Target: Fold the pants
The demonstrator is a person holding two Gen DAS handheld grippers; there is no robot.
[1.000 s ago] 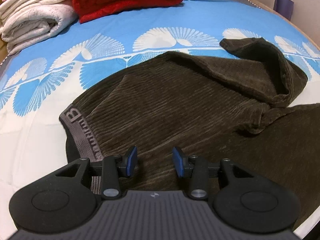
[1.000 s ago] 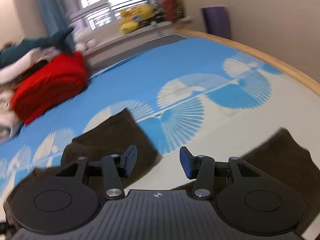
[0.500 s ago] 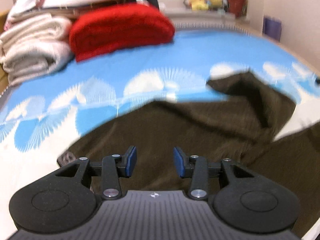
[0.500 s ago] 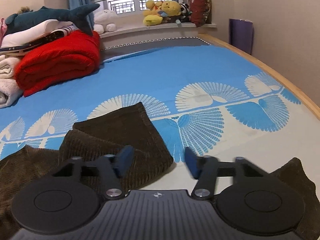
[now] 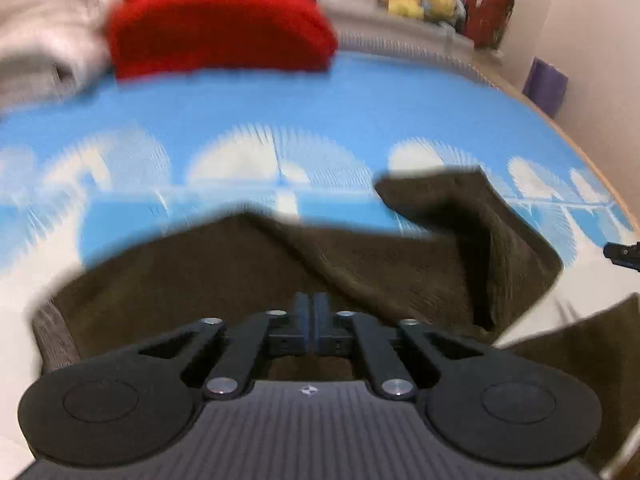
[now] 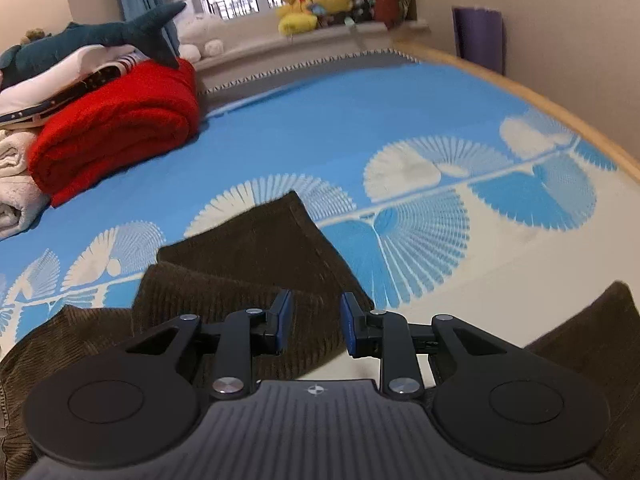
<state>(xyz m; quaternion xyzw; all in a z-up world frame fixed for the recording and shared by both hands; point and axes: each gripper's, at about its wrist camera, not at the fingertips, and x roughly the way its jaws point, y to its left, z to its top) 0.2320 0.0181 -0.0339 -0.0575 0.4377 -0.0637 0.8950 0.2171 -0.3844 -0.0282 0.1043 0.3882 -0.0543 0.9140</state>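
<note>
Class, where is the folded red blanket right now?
In the right wrist view, the red blanket lies upper left on the blue bedspread, beside white towels, beyond the brown pants.

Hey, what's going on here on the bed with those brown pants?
A person with a handheld gripper in each hand is folding dark brown corduroy pants spread on a blue and white patterned bedsheet. The left gripper has its jaws closed, apparently pinching the fabric near the middle, though the view is blurred. The right gripper has been closing over the folded leg's edge, with a gap between its pads. A folded red blanket lies behind.
</note>
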